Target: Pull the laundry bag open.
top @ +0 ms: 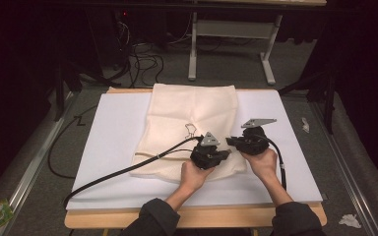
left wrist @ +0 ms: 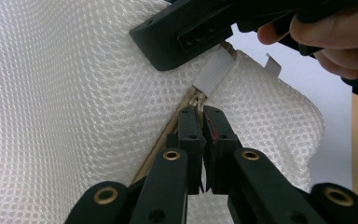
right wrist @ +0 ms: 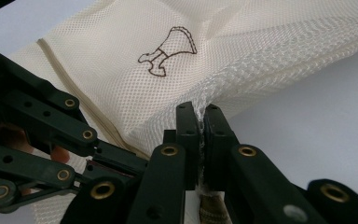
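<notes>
A cream mesh bag (top: 192,118) with a small brown emblem (right wrist: 168,49) lies flat on a white board (top: 110,147). Both grippers meet at its near right corner. My left gripper (left wrist: 202,112) (top: 221,155) is shut on the end of the bag's tan zipper (left wrist: 168,135), just below a white ribbed tab (left wrist: 212,74). My right gripper (right wrist: 199,109) (top: 231,142) is shut on a pinch of mesh at the bag's edge, which it lifts a little. Each gripper shows close by in the other's view: the right one (left wrist: 186,32) above, the left one (right wrist: 51,135) at the left.
The board rests on a wooden table (top: 103,217). A black cable (top: 123,172) trails from the left gripper across the bag and board to the left. Beyond the far edge stand a grey table frame (top: 193,49) and loose wires on the floor.
</notes>
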The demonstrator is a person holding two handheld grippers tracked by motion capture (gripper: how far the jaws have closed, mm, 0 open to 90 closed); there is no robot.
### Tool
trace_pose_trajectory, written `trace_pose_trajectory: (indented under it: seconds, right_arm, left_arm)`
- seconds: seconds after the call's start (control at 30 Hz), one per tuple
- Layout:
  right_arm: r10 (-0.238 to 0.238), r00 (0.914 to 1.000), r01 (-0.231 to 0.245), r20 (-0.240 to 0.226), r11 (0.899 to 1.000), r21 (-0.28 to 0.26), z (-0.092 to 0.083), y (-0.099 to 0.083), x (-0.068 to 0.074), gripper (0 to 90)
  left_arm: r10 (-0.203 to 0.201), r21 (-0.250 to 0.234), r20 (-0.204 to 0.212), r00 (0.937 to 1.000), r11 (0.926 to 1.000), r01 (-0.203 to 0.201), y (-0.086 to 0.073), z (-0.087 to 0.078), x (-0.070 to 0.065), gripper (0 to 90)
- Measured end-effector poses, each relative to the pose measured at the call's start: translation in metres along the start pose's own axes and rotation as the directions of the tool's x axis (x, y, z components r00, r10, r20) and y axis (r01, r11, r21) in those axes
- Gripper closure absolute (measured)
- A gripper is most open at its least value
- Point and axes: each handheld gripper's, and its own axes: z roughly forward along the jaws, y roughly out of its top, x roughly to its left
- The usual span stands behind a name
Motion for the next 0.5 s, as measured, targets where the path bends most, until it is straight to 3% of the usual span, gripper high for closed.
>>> trace_pose_trajectory:
  seconds: [0.5]
  right_arm:
    - [-0.021, 0.9997, 0.021, 0.008, 1.000, 0.006, -0.0012, -0.0044, -0.0015, 88.9]
  left_arm:
    - [0.014, 0.038, -0.018, 0.9997, 0.9992, -0.013, 0.0028, -0.0069, 0.0006, 87.3]
